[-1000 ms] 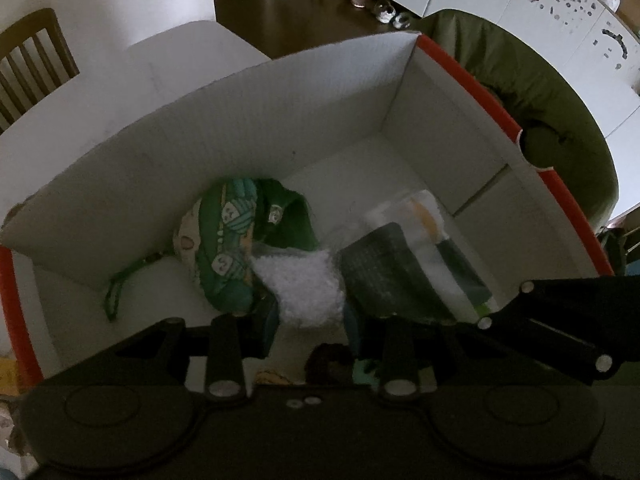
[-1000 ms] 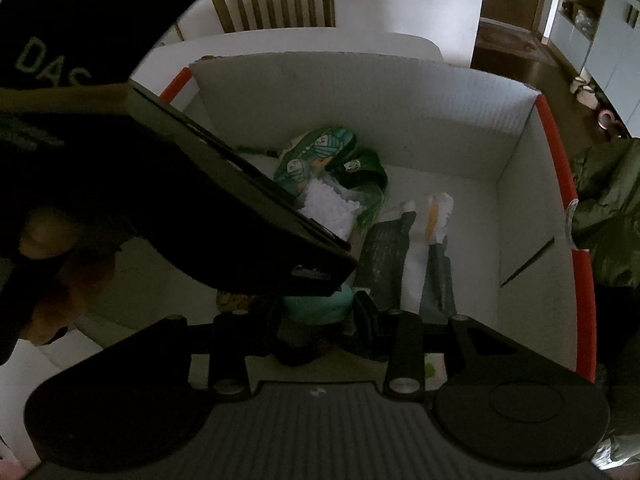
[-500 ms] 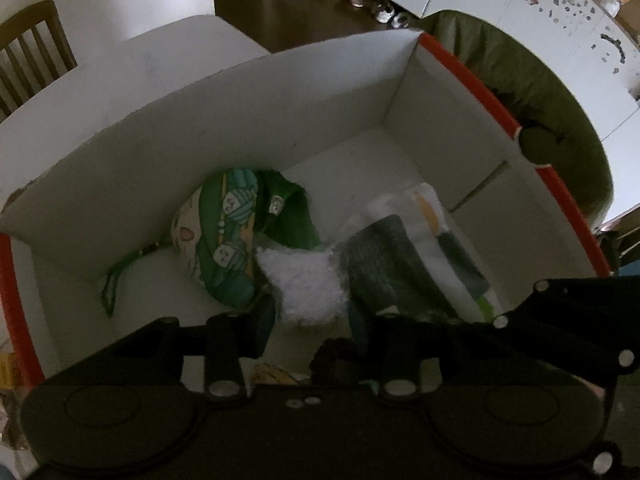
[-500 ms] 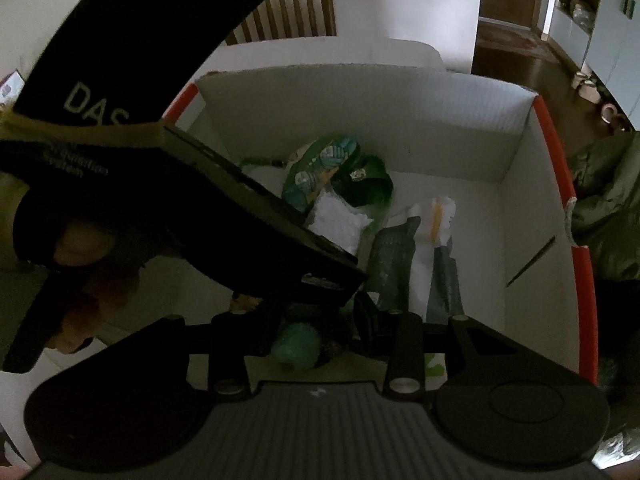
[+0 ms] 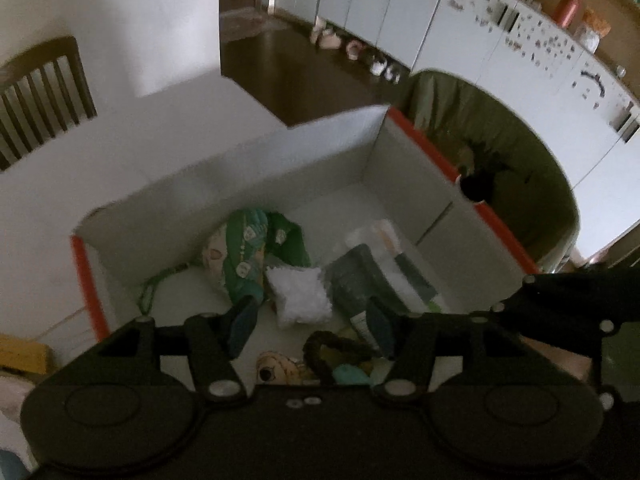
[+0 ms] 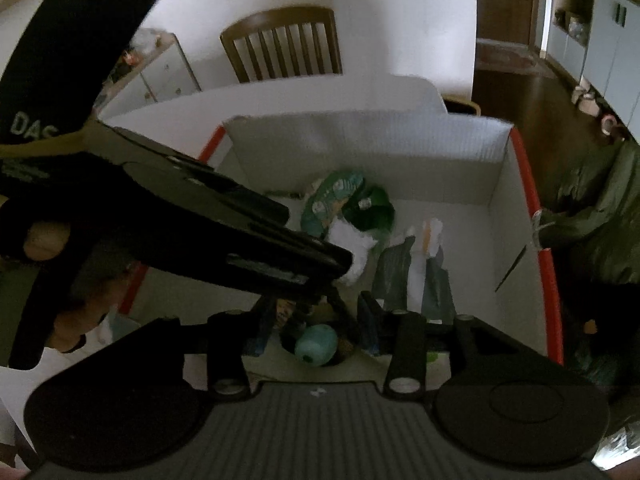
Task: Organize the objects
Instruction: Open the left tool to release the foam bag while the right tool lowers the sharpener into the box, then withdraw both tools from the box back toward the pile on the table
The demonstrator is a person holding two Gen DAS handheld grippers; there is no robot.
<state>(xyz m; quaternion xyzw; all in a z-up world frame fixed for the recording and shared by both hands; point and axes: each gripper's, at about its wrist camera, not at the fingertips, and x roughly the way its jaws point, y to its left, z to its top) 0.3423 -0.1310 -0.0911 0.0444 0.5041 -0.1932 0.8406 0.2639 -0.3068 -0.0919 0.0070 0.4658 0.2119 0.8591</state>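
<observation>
White cardboard box (image 5: 280,160) held your clutter; your left gripper (image 5: 310,320) and right gripper (image 6: 316,320) both hung released, empty.

box (image 5: 256,168): matt white corrugated cardboard
pouch (image 5: 244,258): green printed cloth
chair (image 6: 282,44): brown wood
white pad (image 5: 298,294): fluffy

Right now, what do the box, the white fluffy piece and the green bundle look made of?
Box: probably corrugated cardboard, matte white; fine ribbing on the far wall, red edges. White piece: soft, fuzzy, likely fleece or plush. Green bundle: seemingly printed fabric, creased and slumped, though blur leaves thin plastic possible.
</observation>
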